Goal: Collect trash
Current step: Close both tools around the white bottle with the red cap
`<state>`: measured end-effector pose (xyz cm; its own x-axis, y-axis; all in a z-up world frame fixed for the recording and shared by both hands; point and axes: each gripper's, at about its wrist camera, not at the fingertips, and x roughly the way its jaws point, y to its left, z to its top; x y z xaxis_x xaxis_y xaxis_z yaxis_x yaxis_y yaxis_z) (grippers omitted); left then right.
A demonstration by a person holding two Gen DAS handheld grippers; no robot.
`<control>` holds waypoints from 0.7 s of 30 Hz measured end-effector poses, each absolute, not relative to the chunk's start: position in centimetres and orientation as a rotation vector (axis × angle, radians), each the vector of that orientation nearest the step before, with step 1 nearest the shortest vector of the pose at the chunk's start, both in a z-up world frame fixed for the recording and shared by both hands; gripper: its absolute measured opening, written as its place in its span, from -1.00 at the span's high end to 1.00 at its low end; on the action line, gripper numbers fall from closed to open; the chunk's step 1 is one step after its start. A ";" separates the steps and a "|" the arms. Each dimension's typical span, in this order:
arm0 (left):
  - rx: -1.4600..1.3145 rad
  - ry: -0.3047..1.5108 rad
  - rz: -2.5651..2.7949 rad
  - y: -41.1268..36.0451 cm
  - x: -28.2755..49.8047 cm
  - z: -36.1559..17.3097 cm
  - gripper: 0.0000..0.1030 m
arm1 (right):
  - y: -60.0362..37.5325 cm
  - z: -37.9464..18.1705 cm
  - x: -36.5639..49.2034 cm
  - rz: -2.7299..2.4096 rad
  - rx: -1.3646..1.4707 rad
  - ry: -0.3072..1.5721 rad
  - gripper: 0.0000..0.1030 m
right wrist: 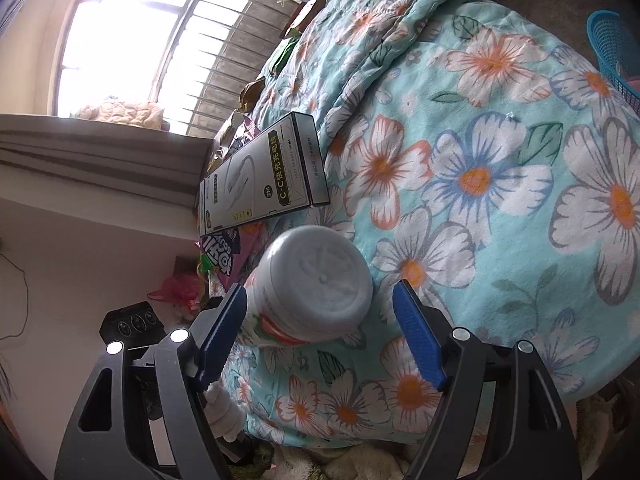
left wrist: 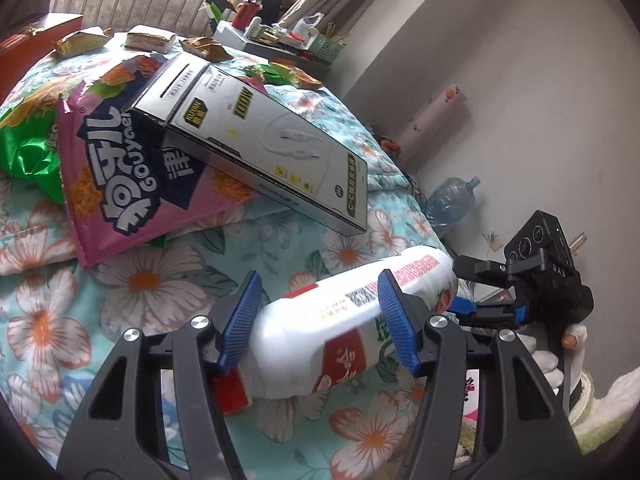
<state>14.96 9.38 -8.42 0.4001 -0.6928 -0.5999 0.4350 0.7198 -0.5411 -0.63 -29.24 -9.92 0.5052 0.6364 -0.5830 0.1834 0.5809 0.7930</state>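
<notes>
Honestly, that bottle (left wrist: pixel 352 320) on the bed (left wrist: pixel 152 292) edge looks light, slick — both grippers' fingers (left wrist: pixel 242 312) open; grab mid-body.

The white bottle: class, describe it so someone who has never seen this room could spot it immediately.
Start at the floral quilt covering the bed. Near its front edge, below the grey charging-cable box and the pink snack bag, lies the white bottle on its side, between the open fingers of the left gripper. It alone is rounded plastic with a red-and-white label.

Bright barred window (right wrist: pixel 132 40) above floral quilt (right wrist: pixel 500 208).
</notes>
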 end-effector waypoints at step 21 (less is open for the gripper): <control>-0.326 0.920 -0.671 9.3 14.5 -9.0 -0.09 | -29.4 -8.5 -3.4 0.421 0.826 1.031 -0.44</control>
